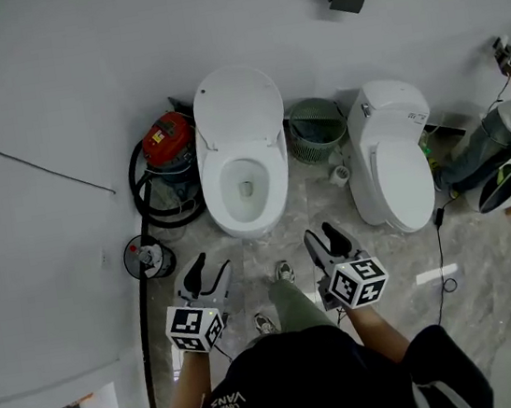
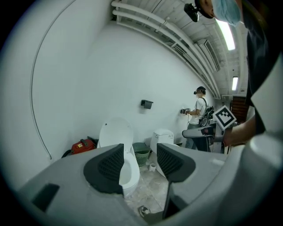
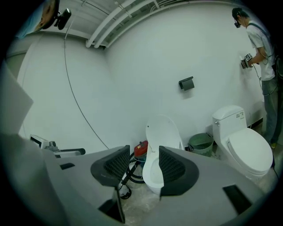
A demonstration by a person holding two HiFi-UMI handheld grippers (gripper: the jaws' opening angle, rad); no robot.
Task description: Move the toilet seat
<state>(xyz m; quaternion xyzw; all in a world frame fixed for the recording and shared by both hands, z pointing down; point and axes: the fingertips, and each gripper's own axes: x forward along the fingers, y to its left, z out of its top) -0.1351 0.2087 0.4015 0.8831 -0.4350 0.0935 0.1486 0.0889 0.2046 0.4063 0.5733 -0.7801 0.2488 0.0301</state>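
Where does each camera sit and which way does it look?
Head view: on the person's head, looking steeply down at the open toilet; shows arms, left claw, right claw.
Left gripper view: on the left claw, looking along its parted jaws at that toilet; person's dark top at right.
Right gripper view: on the right claw, facing the same toilet; person's head top left.
All three share the open toilet.

From the head view's lower middle, the left forearm [image 1: 192,382] and right forearm [image 1: 376,326] reach up the frame. The left gripper [image 1: 210,267] sits left of centre, the right gripper [image 1: 322,236] right of it (slightly higher); both have their jaws apart and empty.
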